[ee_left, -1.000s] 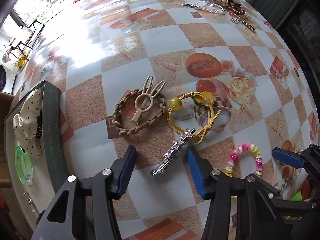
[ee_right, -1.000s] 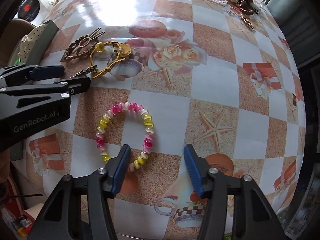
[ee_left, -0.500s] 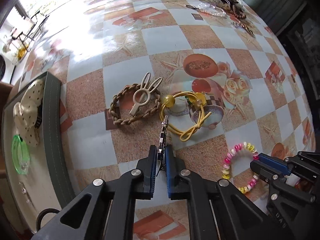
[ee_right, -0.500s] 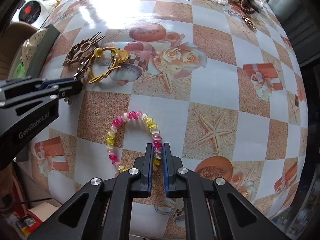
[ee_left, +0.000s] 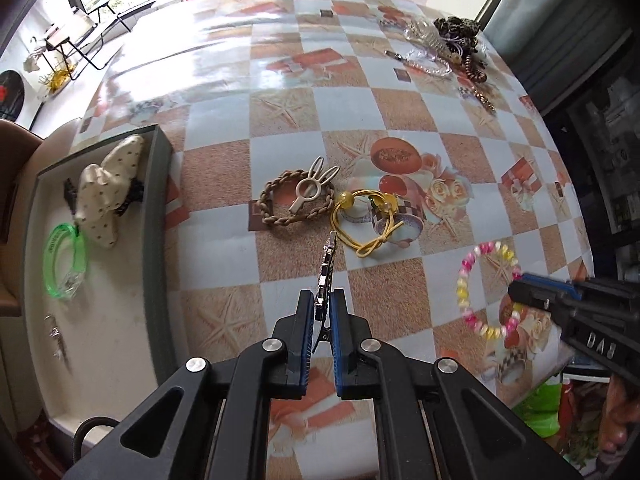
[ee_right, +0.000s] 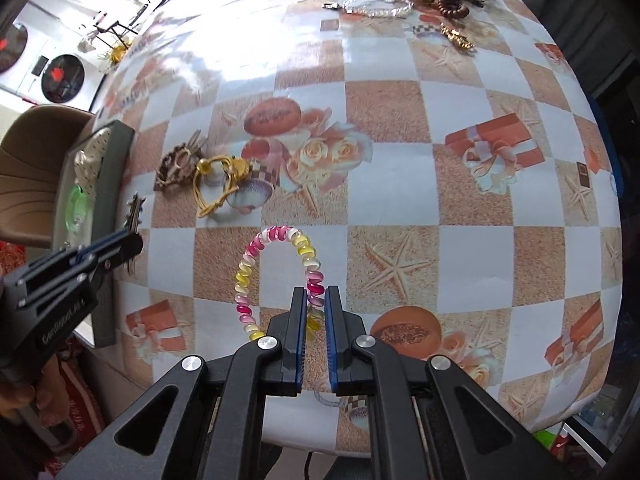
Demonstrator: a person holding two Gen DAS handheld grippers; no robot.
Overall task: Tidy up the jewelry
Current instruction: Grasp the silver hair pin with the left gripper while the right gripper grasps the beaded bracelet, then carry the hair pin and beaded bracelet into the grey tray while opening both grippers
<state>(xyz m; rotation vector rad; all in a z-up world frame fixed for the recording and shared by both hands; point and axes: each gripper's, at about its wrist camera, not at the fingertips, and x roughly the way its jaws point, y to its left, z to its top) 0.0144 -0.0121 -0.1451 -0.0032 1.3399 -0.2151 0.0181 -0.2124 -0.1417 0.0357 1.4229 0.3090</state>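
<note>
The tray (ee_left: 158,216) sits at the table's (ee_left: 224,92) left edge. The left claw (ee_left: 323,312) is clenched on the near end of a slim star hair clip (ee_left: 326,264), whose long axis runs straight away from the claw, far tip beside the yellow hair tie (ee_left: 360,220). Gripped so near its end, the clip could pivot or slip. The right claw (ee_right: 316,312) grips one side of the coiled bracelet (ee_right: 276,276), which could stretch and spring free.
</note>
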